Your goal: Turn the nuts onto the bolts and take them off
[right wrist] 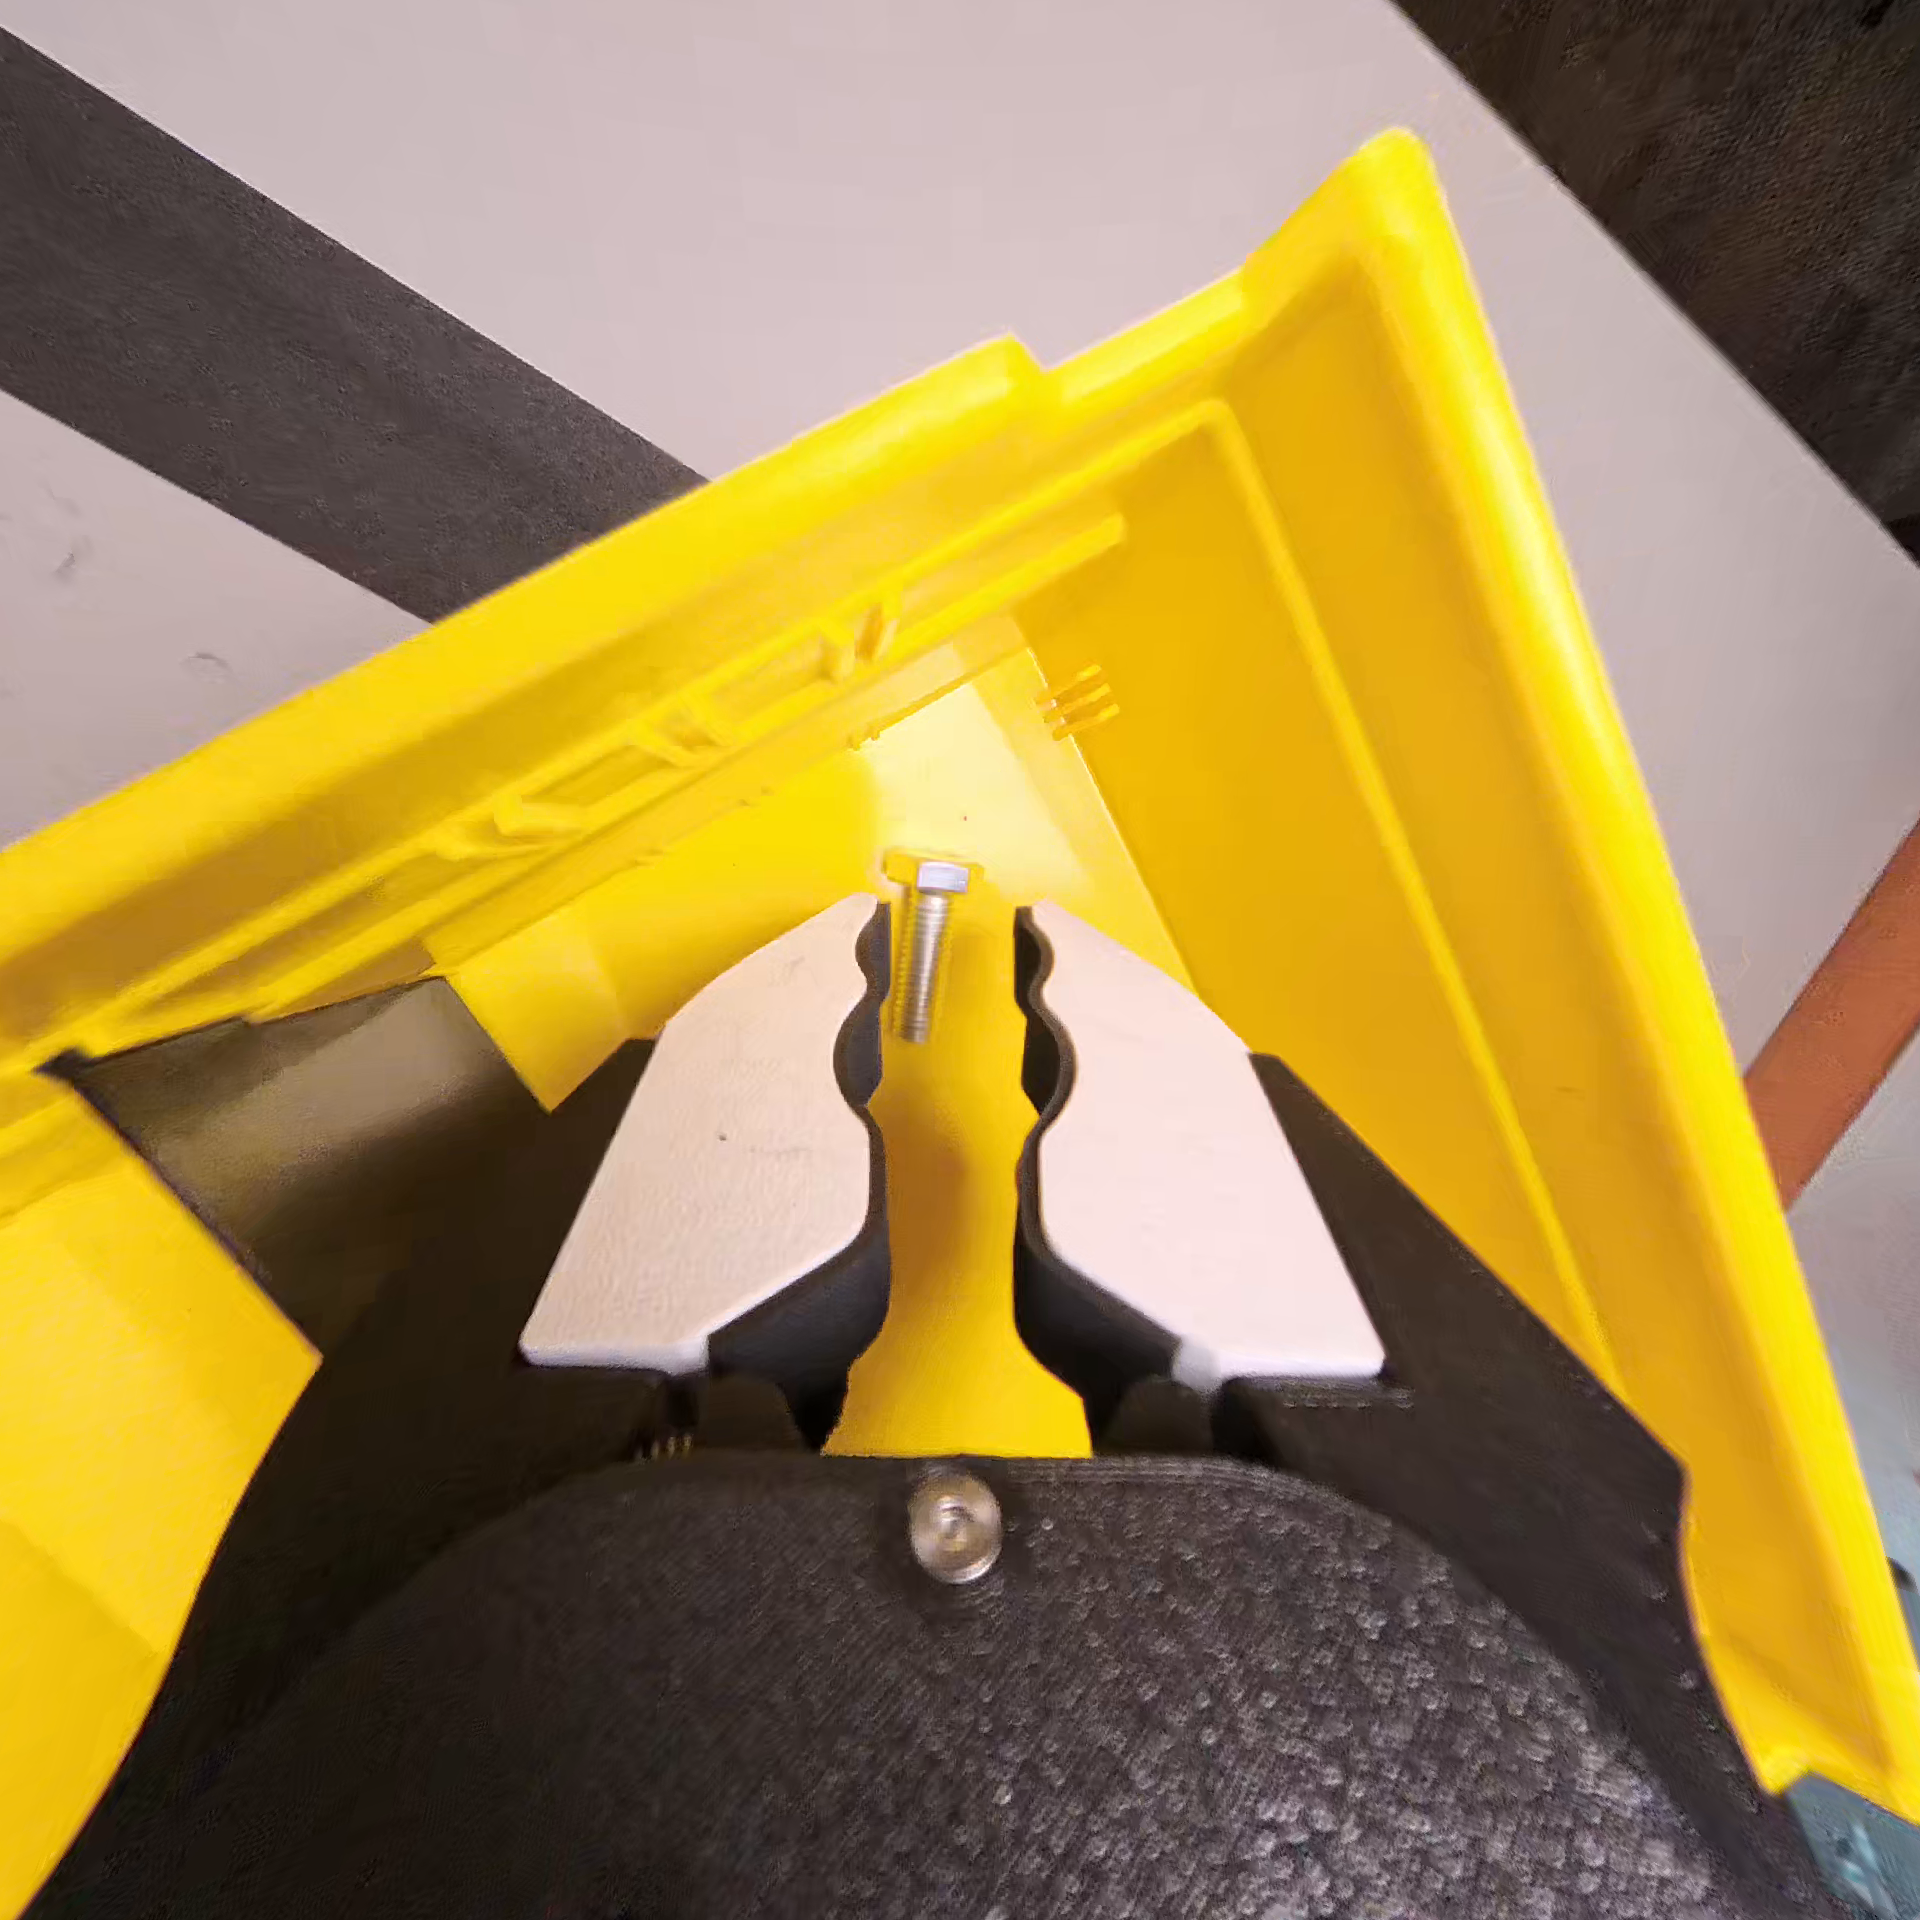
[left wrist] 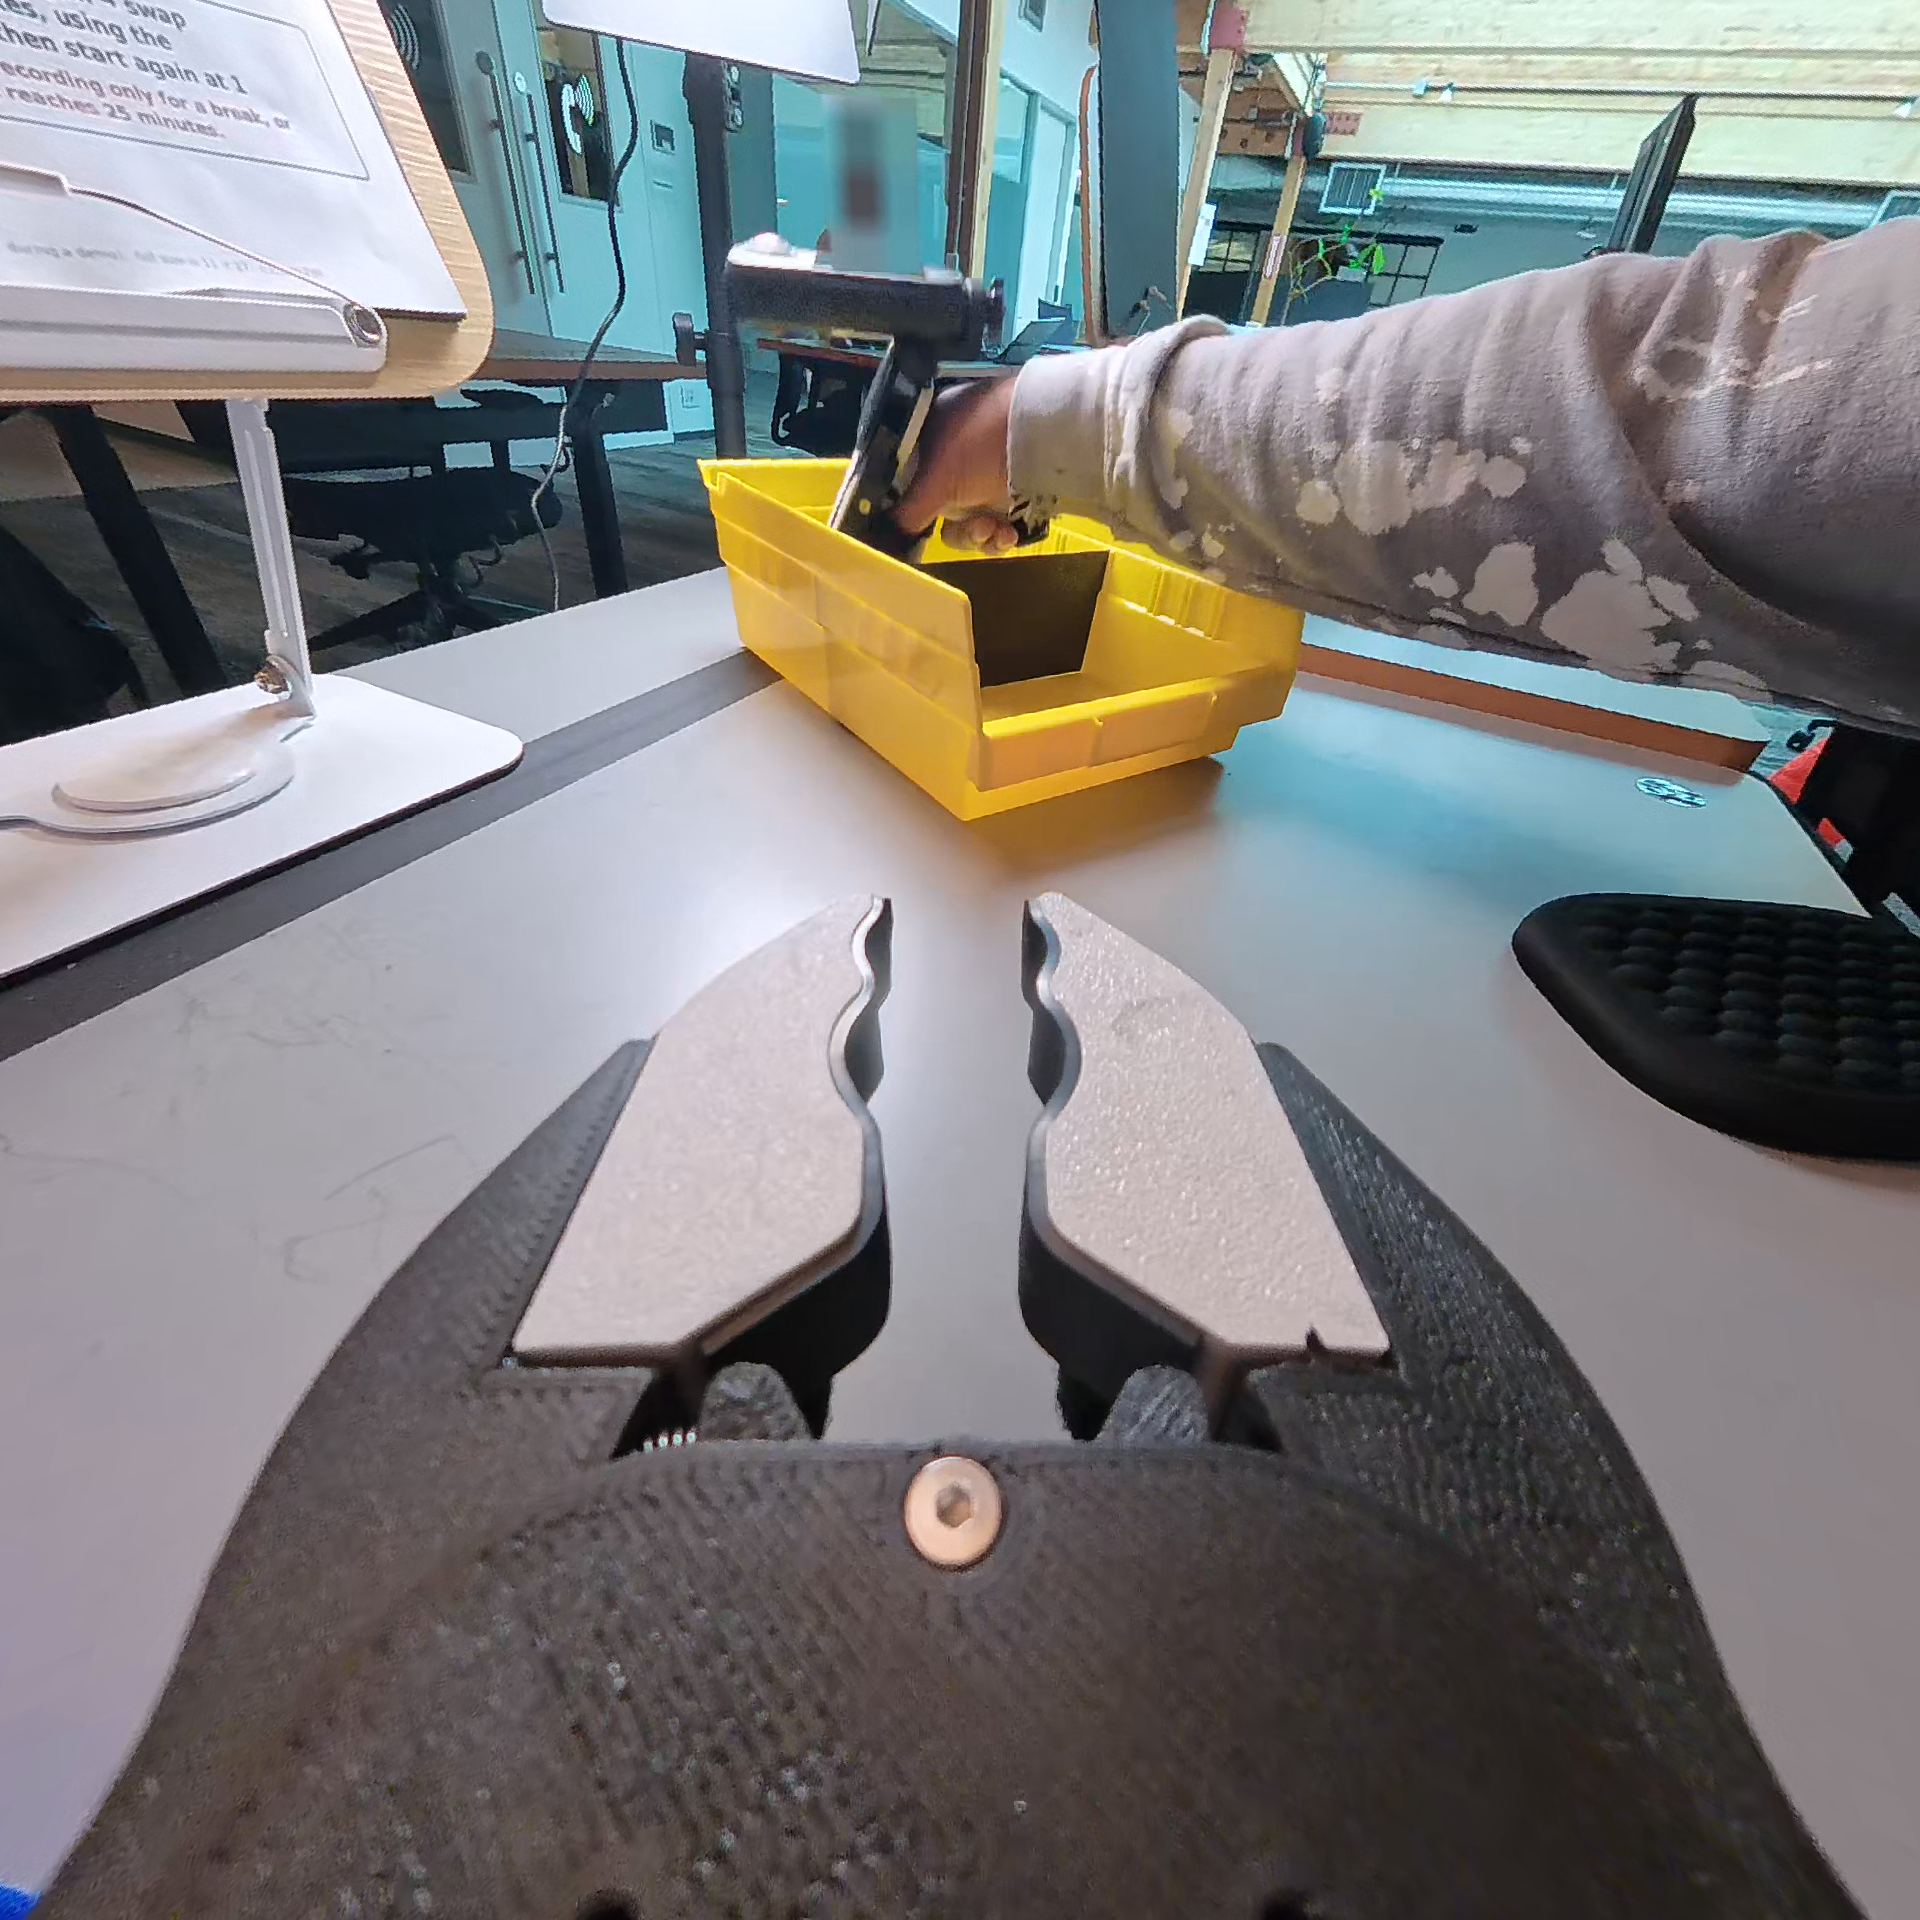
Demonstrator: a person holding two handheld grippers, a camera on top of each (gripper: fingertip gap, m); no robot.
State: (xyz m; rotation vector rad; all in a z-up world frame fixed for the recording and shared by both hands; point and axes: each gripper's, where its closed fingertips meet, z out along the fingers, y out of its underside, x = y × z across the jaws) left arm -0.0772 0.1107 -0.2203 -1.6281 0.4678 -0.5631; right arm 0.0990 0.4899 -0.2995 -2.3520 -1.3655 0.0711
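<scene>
Bolt (right wrist: 925, 951) lies in yellow bin (right wrist: 1351, 727) corner, between my R gripper (right wrist: 951, 925) tips, shank along fingers, head at 12. Jaws part-open, nothing gripped. L gripper (left wrist: 956, 925) part-open, empty, far off.

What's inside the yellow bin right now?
A silver bolt lies on the yellow bin floor between the open right tool fingers. A black divider stands inside. The tool hides the rest.

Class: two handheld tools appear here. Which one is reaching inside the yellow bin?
The right tool: it is inside the yellow plastic bin, open around a silver bolt. The left tool hovers above the grey table.
</scene>
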